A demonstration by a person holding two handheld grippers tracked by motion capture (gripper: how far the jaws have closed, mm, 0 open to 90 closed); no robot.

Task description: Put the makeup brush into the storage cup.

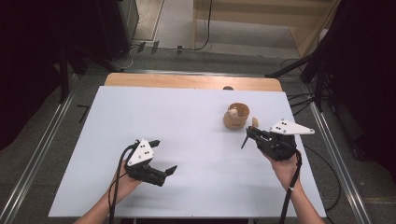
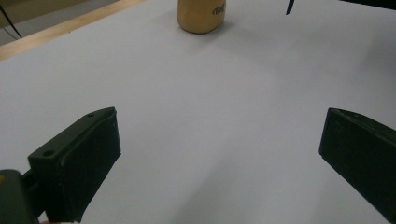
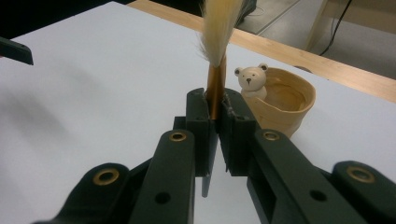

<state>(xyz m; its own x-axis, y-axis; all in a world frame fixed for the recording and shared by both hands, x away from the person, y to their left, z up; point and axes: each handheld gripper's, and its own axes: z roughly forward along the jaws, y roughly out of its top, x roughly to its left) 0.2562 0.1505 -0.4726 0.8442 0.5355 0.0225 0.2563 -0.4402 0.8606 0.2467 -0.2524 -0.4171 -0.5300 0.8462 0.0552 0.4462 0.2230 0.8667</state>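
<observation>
The brush [image 3: 215, 70] stood clamped in the right tongs [image 3: 215, 112] beside the wooden cup [image 1: 236, 116] — carrying underway; next, likely lowering it in. Left tongs [image 1: 162, 156] gaped apart over the bench [image 1: 187, 121].

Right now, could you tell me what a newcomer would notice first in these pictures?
Probably the brush clamped bristles-up in the right gripper, right of centre on the white table. Just beyond it stands a wooden cup with a little bear figure on its rim. The left gripper, jaws wide open, holds nothing.
</observation>
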